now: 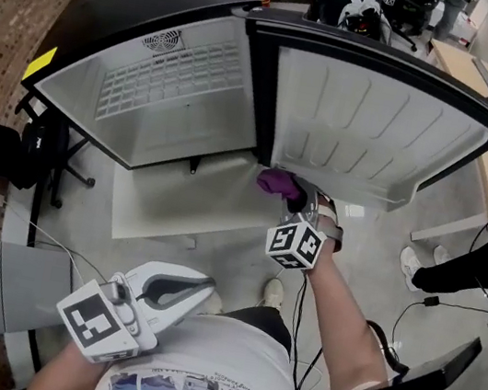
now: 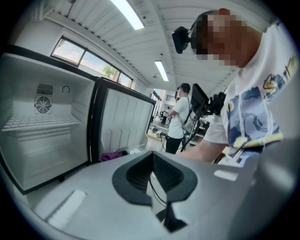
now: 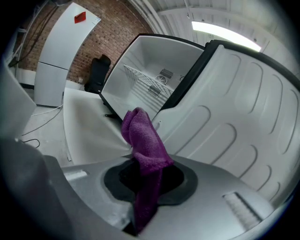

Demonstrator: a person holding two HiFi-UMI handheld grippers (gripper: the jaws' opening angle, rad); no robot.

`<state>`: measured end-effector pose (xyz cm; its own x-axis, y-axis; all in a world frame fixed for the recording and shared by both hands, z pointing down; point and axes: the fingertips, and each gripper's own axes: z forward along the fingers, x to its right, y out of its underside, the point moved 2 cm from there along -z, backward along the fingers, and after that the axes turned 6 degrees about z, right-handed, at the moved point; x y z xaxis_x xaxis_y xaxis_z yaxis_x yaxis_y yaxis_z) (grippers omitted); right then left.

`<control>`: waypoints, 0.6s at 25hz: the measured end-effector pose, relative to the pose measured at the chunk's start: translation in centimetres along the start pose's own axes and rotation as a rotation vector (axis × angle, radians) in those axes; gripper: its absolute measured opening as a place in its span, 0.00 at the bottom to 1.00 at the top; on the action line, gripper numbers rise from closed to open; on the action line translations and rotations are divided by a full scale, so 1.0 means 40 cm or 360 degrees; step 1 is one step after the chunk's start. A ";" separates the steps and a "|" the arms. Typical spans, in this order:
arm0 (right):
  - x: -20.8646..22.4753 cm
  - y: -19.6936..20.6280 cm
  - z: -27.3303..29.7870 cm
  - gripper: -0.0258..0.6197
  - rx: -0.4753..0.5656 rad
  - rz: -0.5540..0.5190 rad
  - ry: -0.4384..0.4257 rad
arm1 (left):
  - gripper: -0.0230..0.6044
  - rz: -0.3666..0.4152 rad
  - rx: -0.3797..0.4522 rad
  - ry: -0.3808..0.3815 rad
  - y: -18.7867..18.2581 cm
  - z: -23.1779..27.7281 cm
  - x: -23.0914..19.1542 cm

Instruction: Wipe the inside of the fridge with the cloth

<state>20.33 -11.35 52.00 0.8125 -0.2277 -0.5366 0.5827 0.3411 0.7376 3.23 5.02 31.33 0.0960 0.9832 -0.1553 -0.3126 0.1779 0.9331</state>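
1. The fridge (image 1: 179,85) stands with its door (image 1: 370,118) swung wide open to the right. Its white interior is bare apart from a wire shelf (image 1: 166,82) and a round fan vent (image 1: 162,39) on the back wall.
2. The right hand-held gripper (image 3: 145,180) is clamped on the purple cloth (image 3: 143,140). A bunched fold sticks up past the jaws and a tail hangs down between them.
3. In the head view the cloth (image 1: 276,182) is outside the fridge compartment, low down by the hinge-side bottom corner of the door. Whether it touches the door cannot be told.
4. The left hand-held gripper (image 1: 199,292) is held low, close to the person's body and well apart from the fridge. Its jaws are together with nothing between them.
5. A pale sheet (image 1: 168,199) lies on the floor under the fridge front.
6. In the left gripper view a second person (image 2: 178,117) stands in the background beyond the door.
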 end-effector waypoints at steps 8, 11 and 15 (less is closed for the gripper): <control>0.060 0.079 -0.013 0.12 -0.0089 0.0008 0.0032 | 0.05 0.0013 0.0011 0.0063 -0.038 0.075 0.002; 0.079 0.104 -0.017 0.12 -0.0109 0.0009 0.0036 | 0.05 0.0016 -0.0001 0.0089 -0.042 0.104 0.008; 0.112 0.142 -0.030 0.12 -0.0148 0.0015 0.0056 | 0.05 0.0026 0.0001 0.0130 -0.051 0.145 0.013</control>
<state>27.25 -9.31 53.29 0.8159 -0.1925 -0.5453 0.5700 0.4264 0.7023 9.39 4.93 31.21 0.0135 0.9860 -0.1661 -0.3128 0.1619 0.9359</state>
